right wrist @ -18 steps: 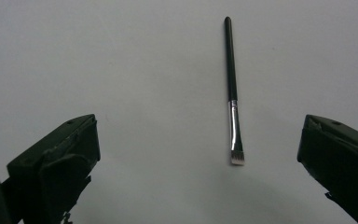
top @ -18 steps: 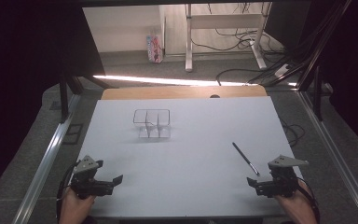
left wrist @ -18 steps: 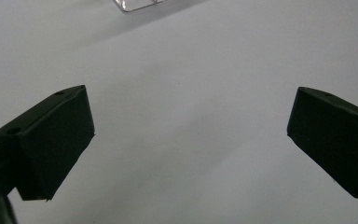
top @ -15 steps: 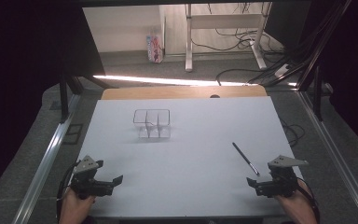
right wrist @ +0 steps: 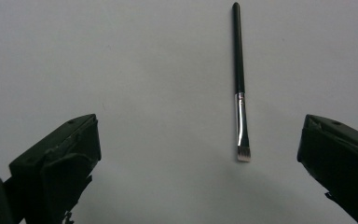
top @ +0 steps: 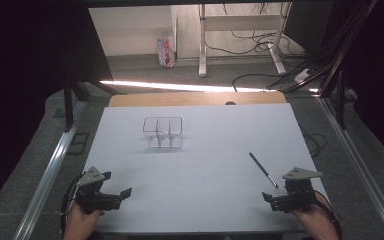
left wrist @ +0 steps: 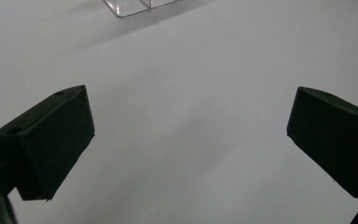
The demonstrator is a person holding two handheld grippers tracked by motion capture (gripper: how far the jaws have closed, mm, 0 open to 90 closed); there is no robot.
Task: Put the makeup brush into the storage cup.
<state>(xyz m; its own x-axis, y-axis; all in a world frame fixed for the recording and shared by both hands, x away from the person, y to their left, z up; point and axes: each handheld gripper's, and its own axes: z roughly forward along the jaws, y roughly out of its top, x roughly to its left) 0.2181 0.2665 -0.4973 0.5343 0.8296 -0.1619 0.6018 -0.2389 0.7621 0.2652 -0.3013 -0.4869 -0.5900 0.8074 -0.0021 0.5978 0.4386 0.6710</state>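
Observation:
A slim black-handled brush [top: 263, 169] with a silver ferrule lies on the white table [top: 205, 165] at the right. In the right gripper view the brush [right wrist: 238, 70] lies ahead between the wide-apart jaws, bristles toward me, untouched. My right gripper [top: 271, 201] [right wrist: 198, 154] stands open near the front right corner, just short of the bristle end. A clear plastic organiser [top: 163, 132] with compartments stands at the centre back; its corner [left wrist: 140, 5] shows at the top of the left gripper view. My left gripper [top: 120, 196] [left wrist: 186, 140] is open and empty at the front left.
A wooden strip [top: 195, 98] edges the table's far side. Metal rails [top: 55, 165] run along both sides. Cables [top: 260, 80] and a small carton [top: 165, 51] lie on the floor beyond the table.

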